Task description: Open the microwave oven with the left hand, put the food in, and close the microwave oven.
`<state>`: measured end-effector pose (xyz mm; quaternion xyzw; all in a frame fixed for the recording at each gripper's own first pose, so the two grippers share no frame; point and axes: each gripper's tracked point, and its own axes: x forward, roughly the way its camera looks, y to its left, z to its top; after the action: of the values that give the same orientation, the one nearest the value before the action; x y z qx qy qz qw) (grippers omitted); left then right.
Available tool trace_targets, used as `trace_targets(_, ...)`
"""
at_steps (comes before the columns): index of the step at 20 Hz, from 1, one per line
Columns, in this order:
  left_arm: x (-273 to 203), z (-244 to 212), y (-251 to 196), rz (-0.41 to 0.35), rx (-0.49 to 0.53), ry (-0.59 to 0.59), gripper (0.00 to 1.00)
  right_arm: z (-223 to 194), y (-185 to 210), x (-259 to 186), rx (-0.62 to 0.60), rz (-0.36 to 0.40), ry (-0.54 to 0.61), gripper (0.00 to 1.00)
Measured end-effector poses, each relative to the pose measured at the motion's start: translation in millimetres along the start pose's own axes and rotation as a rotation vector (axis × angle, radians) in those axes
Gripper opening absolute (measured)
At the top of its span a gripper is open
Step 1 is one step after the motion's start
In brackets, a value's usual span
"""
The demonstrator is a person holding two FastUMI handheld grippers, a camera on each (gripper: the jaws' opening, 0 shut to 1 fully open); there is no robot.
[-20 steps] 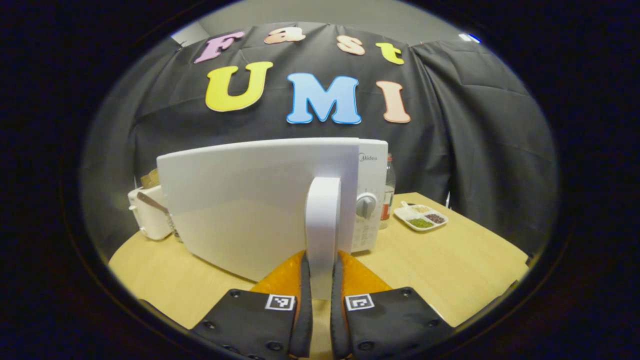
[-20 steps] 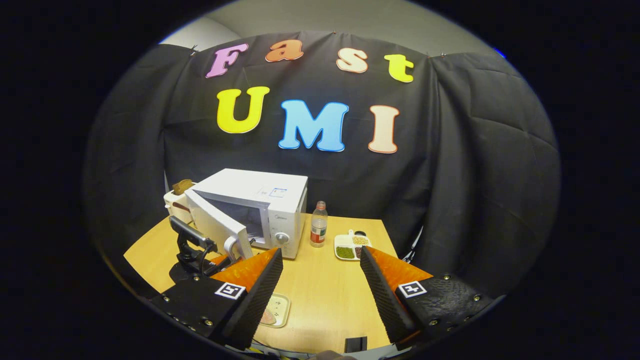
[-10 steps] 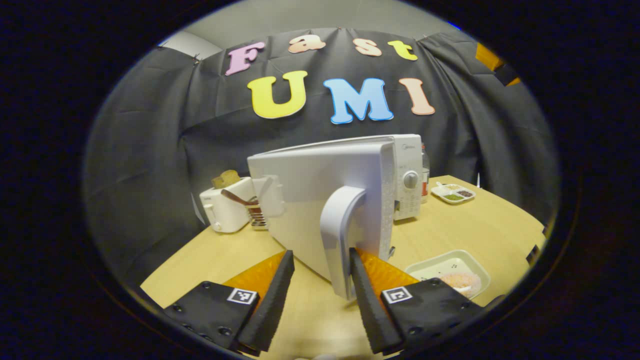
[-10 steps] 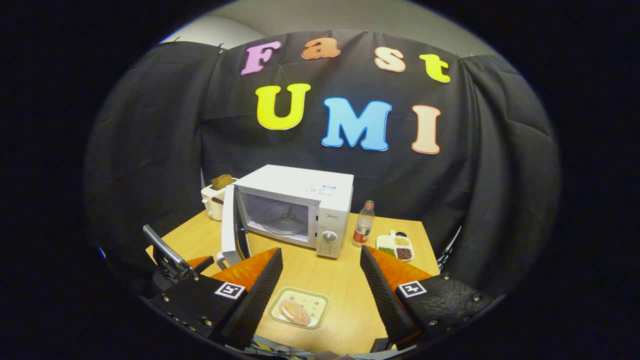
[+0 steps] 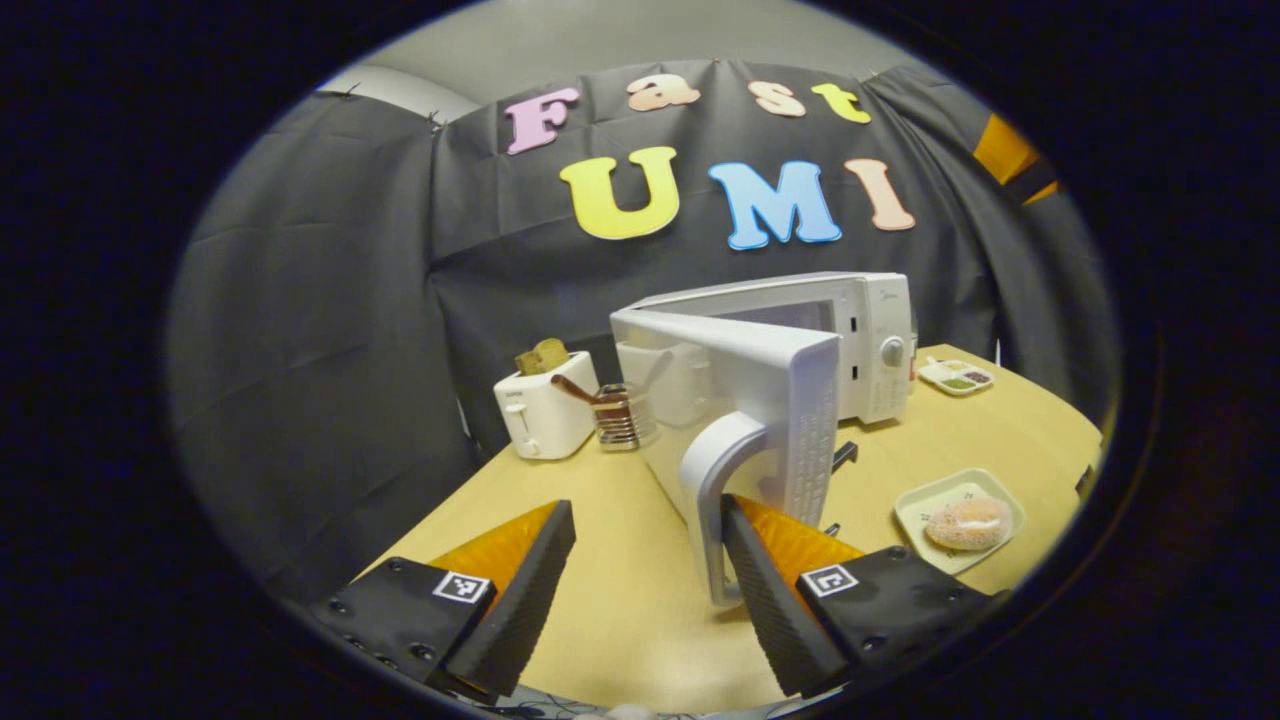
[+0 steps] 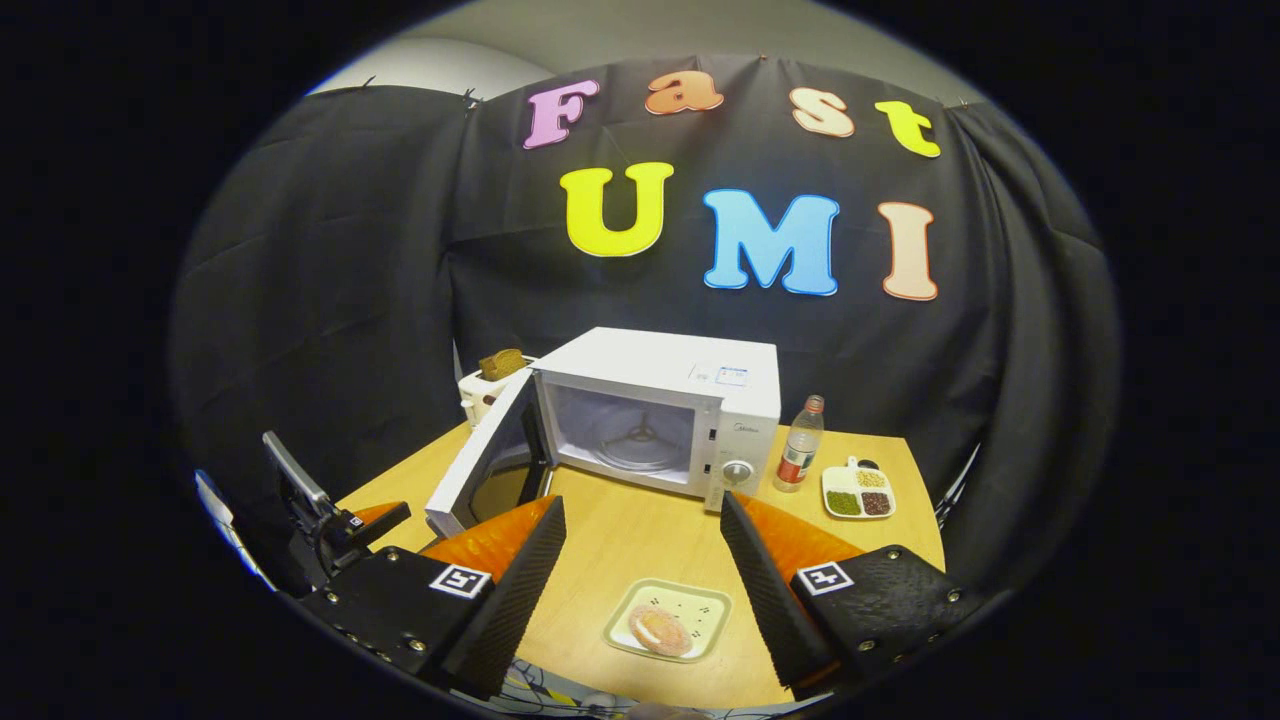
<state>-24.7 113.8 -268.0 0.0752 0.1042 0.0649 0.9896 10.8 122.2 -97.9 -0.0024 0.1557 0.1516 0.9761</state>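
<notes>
The white microwave [image 6: 690, 385] stands at the back of the table with its door [image 6: 480, 465] swung wide to the left and the turntable showing inside. The food, a round bun [image 6: 660, 630], lies on a pale square plate [image 6: 700, 608] near the front edge. My right gripper [image 6: 640, 590] hovers open above that plate. My left gripper [image 5: 640, 590] is open too. The door's curved handle [image 5: 712, 500] stands between its fingers, right against the right fingertip [image 5: 745, 540]. In the right gripper view, the left gripper [image 6: 340, 520] sits left of the door.
A white toaster [image 5: 545, 410] with bread and a small metal rack [image 5: 615, 418] stand behind the open door. A plastic bottle [image 6: 798, 458] and a divided dish of beans [image 6: 858, 490] sit right of the microwave. The wooden table [image 6: 620, 530] ends close in front.
My left gripper has opened off the door handle after swinging the door from partly open to wide open. The right gripper stayed open and shifted so the plate sits between its fingers.
</notes>
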Motion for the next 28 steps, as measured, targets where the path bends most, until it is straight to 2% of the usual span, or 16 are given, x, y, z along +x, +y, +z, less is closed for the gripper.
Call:
trace_targets(6,-16.4,-4.8,65.4,0.093,-0.038,0.019,1.0,-7.8,20.2,17.3,0.038,0.052,-0.008,0.95)
trace_targets(7,-16.8,-3.8,73.5,0.107,-0.041,0.027,0.97,-9.8,20.6,20.7,0.045,0.053,-0.003,0.95)
trace_targets(10,-24.5,0.3,83.7,0.13,-0.05,0.021,0.94,-15.4,16.4,28.0,0.028,0.041,-0.001,0.95)
trace_targets(13,-33.2,17.8,82.6,0.122,-0.038,-0.004,0.94,-30.9,5.1,34.1,-0.027,0.027,0.008,0.95)
trace_targets(16,-45.8,48.1,81.7,0.103,-0.052,-0.043,0.94,-64.0,-8.0,38.8,-0.109,0.016,0.044,0.95)
trace_targets(21,-63.0,116.3,68.4,0.055,-0.044,-0.125,0.93,-149.0,-13.2,48.7,-0.238,0.047,0.163,0.95)
trace_targets(24,-65.9,156.6,57.6,0.029,-0.056,-0.166,0.93,-198.9,-13.7,62.6,-0.3,0.061,0.231,0.96)
trace_targets(28,-59.9,195.1,44.5,0.008,-0.061,-0.227,0.93,-243.5,-19.3,79.2,-0.4,0.063,0.301,0.96)
